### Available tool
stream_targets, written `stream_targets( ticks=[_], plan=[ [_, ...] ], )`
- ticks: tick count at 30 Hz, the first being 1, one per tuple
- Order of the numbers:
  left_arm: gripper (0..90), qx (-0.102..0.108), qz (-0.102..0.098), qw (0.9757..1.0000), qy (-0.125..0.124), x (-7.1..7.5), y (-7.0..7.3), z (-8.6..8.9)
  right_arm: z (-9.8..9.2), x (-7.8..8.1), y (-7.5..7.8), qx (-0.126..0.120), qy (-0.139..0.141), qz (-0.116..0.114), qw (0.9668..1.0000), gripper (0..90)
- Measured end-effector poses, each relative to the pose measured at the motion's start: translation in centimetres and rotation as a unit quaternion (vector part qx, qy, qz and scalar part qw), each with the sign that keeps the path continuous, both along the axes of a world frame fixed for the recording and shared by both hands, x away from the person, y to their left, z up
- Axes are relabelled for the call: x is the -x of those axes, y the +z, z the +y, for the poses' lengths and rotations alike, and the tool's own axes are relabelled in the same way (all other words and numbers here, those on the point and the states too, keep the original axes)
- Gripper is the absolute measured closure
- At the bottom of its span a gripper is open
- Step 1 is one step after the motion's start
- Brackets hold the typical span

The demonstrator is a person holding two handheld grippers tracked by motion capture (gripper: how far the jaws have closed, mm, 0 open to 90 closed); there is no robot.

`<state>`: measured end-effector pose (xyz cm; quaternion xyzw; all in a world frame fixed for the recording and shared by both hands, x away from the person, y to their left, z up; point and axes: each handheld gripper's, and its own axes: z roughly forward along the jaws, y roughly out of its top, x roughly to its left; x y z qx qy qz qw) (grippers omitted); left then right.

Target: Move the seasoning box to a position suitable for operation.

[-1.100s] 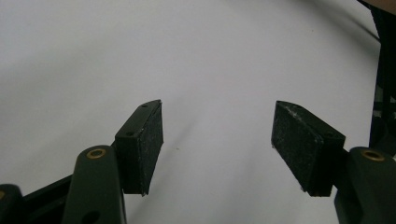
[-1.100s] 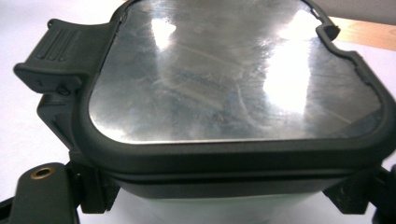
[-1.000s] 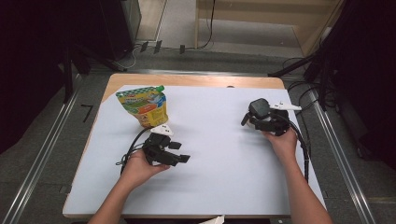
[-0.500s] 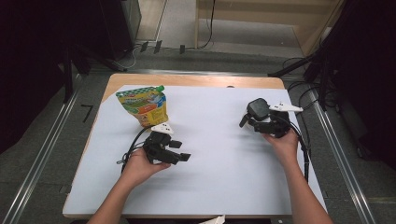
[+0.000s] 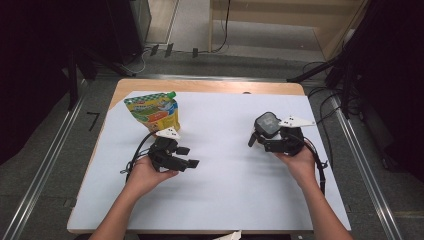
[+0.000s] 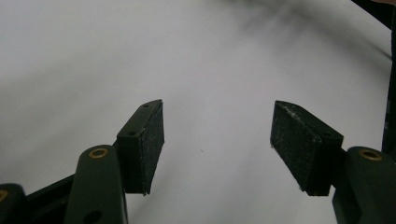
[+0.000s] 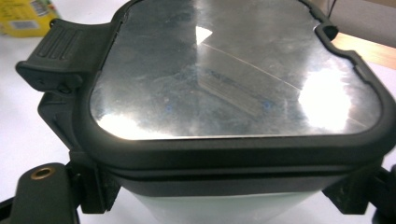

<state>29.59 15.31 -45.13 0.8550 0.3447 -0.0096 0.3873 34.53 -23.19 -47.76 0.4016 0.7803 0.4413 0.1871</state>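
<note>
My right gripper (image 5: 261, 138) is clamped on the lidded container (image 5: 268, 125), out on the right of the white table (image 5: 225, 190), well apart from the snack pouch (image 5: 152, 112), which I'll use as my marker. I'm carrying the container with its shiny lid upward, I'd judge so nothing inside tips. My left gripper (image 5: 187, 156) sits just in front of the pouch, jaws spread wide with nothing in them, probably waiting its turn. The pouch stands upright near the table's far-left edge, spout at its top right corner.

Over to the left gripper view: both pads (image 6: 152, 144) stand far apart over bare white table, nothing between them, so that hand is free.

Now the right gripper view: the container's mirror-like lid (image 7: 238, 70) looms right in front of the camera, its latch tab (image 7: 65, 46) toward the pouch (image 7: 25, 16), which peeks in at the top-left corner. My jaws press the container's sides low under the rim, a hold that leaves the lid and latch free.
</note>
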Motion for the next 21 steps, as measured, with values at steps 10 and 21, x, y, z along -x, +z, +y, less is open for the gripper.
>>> stream_targets(
  ticks=[10, 21],
  plan=[
    [36.6, -0.001, -0.003, 1.0000, 0.000, -0.3, 0.0, -0.1, 2.9, 0.8, -1.1, -0.008, 0.047, 0.015, 0.9987, 15.7],
    [36.6, -0.003, -0.004, 1.0000, -0.001, -0.3, 0.0, 0.0, 7.7, 1.9, -2.0, -0.005, 0.099, 0.021, 0.9949, 15.7]
  ],
)
